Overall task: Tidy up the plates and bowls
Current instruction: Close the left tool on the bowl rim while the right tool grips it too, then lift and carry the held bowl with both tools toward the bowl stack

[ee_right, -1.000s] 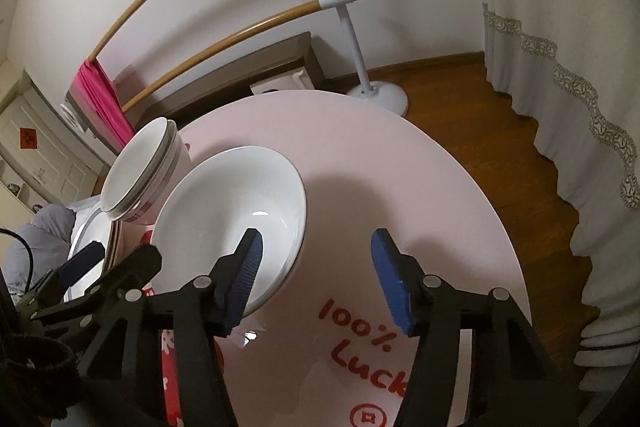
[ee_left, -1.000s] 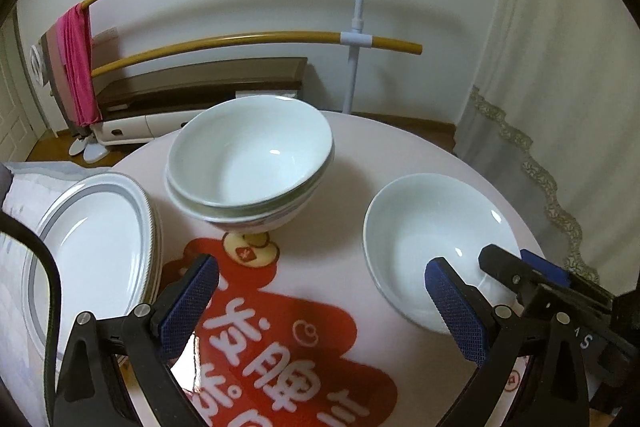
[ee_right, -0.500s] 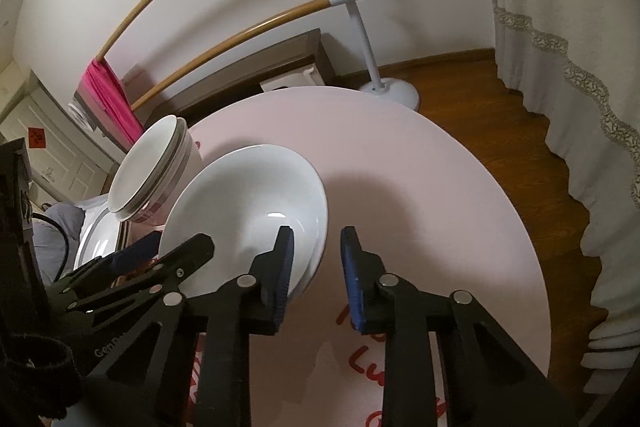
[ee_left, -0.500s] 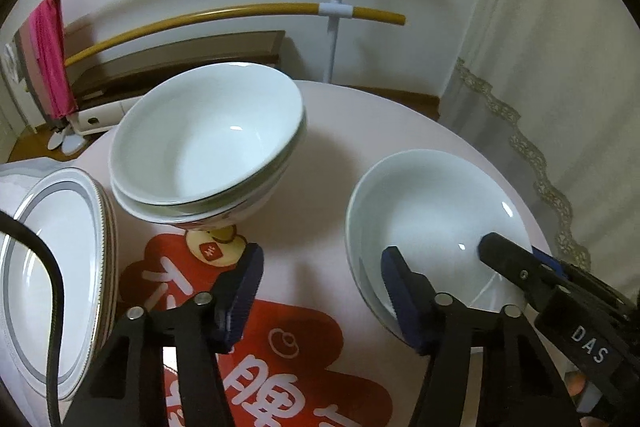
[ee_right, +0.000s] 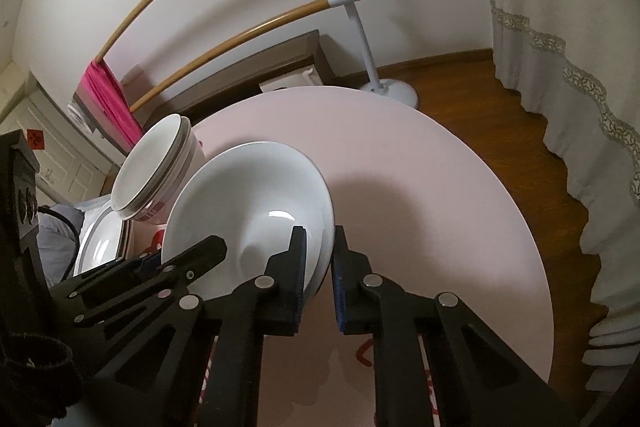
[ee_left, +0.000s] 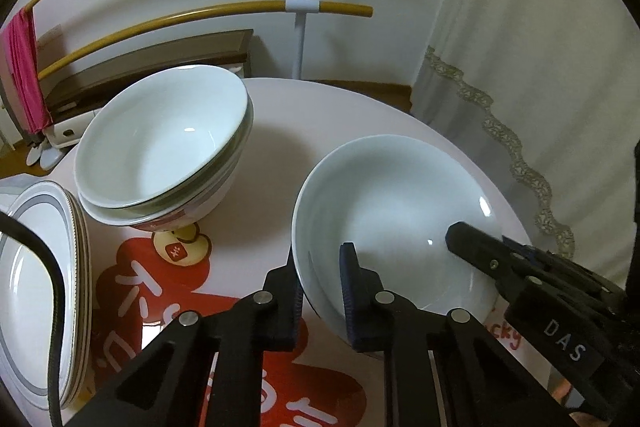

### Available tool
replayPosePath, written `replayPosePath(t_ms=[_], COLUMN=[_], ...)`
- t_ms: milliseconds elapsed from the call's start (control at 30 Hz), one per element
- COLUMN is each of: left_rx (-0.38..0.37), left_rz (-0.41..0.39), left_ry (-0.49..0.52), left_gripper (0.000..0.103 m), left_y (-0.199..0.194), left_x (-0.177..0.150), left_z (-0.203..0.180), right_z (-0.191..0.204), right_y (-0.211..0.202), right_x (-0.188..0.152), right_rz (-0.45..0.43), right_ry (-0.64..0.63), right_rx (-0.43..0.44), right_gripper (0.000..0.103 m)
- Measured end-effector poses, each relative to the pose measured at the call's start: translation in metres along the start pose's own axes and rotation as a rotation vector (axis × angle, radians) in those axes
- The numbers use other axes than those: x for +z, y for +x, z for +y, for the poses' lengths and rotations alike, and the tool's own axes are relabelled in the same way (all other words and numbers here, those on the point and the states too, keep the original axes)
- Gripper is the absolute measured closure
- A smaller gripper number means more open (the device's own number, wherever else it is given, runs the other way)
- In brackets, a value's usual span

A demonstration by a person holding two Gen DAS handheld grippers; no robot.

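Observation:
A single white bowl (ee_left: 396, 211) sits on the round pink table (ee_left: 352, 107). My left gripper (ee_left: 320, 283) is shut on its near-left rim, one finger inside, one outside. My right gripper (ee_right: 320, 263) is shut on the opposite rim of the same bowl (ee_right: 248, 203); it shows in the left wrist view (ee_left: 492, 255) at the bowl's right side. A stack of white bowls (ee_left: 164, 147) stands to the left, also in the right wrist view (ee_right: 152, 171). A stack of grey-rimmed plates (ee_left: 36, 287) lies at the far left.
A red printed mat (ee_left: 168, 267) covers the table's near part. A rack with wooden bars (ee_left: 304, 7) and a pink towel (ee_left: 24, 67) stands behind the table. A lace-edged curtain (ee_right: 568, 67) hangs on the right. Wooden floor (ee_right: 480, 95) lies beyond the table edge.
Both grippers moved in on the single bowl and closed from open onto its opposite rims.

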State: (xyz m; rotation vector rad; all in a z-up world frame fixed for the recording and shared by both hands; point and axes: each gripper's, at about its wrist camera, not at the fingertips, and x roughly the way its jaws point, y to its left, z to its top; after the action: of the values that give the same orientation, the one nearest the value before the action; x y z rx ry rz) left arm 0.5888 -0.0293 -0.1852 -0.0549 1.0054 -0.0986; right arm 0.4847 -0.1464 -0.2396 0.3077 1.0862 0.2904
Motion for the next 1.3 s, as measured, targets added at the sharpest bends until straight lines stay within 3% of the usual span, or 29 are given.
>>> replayPosePath(t_ms=[500,1000,1300], left_rx=[-0.033,-0.030,-0.008], left_rz=[-0.042,-0.207,-0.300], left_ry=[-0.004,-0.054,-0.072], left_gripper=[0.090,0.090,0.090], left_y=[-0.054,-0.175,-0.223], left_x=[-0.023,-0.051,-0.052], left_z=[0.007,0.056,0.082], right_z=[0.016,0.099,0.146], right_y=[-0.033,-0.101,-0.129], right_x=[-0.017,-0.020,-0.004], right_rz=[-0.020,-0.144,-0.206], right_ry=[-0.015,-0.148,-0.225], right_rx=[0.008,0.046,0.060], right_gripper=[0.092,0.092,0.091])
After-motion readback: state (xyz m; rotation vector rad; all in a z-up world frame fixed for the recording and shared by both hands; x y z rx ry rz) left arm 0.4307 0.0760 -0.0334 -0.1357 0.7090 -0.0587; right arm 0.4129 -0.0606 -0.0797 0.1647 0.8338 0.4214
